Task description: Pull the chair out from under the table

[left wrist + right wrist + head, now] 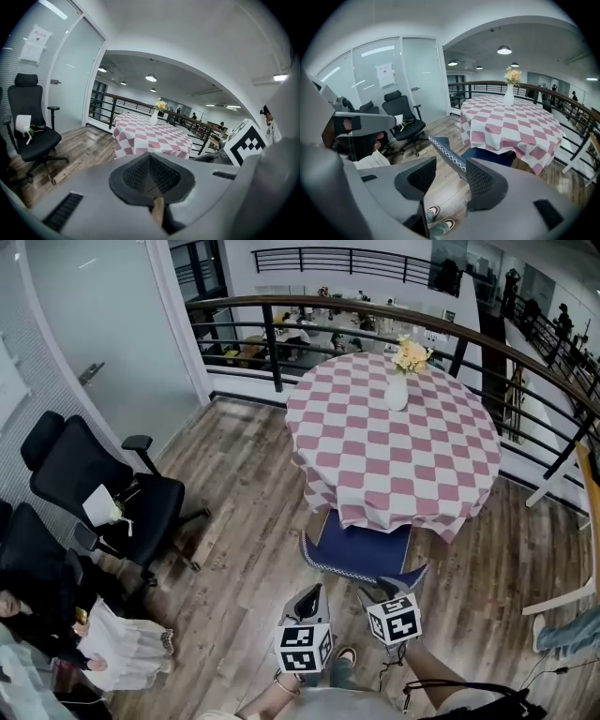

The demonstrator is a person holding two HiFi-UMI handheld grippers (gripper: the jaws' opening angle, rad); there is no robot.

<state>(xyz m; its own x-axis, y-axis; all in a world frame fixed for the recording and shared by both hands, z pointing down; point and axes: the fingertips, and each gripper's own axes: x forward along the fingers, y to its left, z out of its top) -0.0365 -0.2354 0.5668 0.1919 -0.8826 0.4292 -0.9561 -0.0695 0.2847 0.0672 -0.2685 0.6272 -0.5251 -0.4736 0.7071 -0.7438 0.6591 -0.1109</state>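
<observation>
A blue chair (361, 552) stands tucked under the near edge of a round table (394, 451) with a pink-and-white checked cloth. Its backrest faces me. A white vase of yellow flowers (397, 388) stands on the table. My right gripper (392, 585) is at the top of the backrest. In the right gripper view this gripper (447, 180) is open, and the backrest's stitched edge (446, 151) runs between the jaws close to the right pad (480, 180), apart from the left one. My left gripper (309, 596) hangs just left of the chair, shut and empty (150, 176).
Two black office chairs (98, 486) stand by the glass wall at the left, with a seated person in a white skirt (127, 645) near them. A dark railing (281, 343) curves behind the table. My own shoes (345, 655) are on the wood floor below the grippers.
</observation>
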